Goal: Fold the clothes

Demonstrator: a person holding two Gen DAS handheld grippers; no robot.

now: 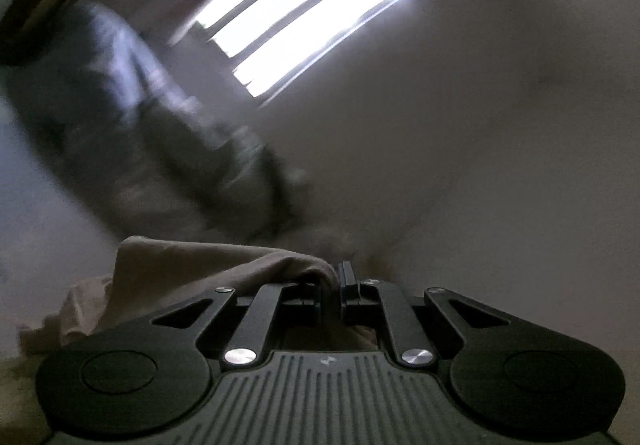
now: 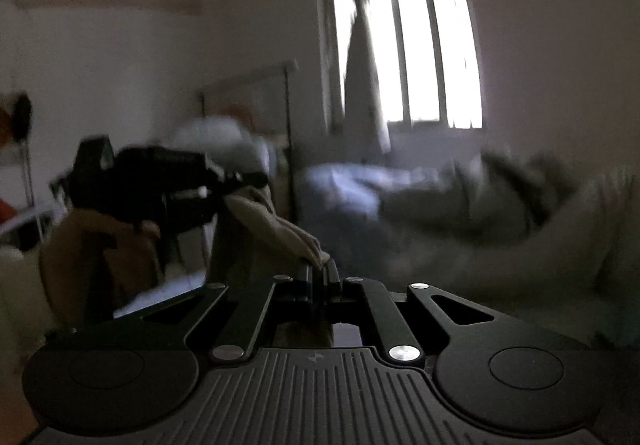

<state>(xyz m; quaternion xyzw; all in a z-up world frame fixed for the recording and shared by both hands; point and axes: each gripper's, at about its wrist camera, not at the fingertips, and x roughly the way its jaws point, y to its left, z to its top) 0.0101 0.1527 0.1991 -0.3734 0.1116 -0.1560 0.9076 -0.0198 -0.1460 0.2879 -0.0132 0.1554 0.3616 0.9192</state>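
Pinched nearly closed, the right gripper [image 2: 320, 269] held one end of the beige garment [image 2: 272, 221]; its long axis ran up and left, far end clamped in the left gripper [image 2: 240, 181], over the heaped bed [image 2: 480, 245].

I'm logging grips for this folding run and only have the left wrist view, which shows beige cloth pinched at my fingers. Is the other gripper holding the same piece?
Observer: Yes. In the right wrist view the right gripper is shut on the beige garment, which stretches from it up to the left gripper.
Operator: Is the cloth taut between them?
Observer: Loosely; it runs as a bunched strip, and more fabric hangs below the left gripper.
Operator: What's under it?
Observer: A bed with rumpled grey-blue bedding, blurred.
Operator: Anything behind my gripper?
Observer: A thin dark metal rack stands there, beside the curtained window.
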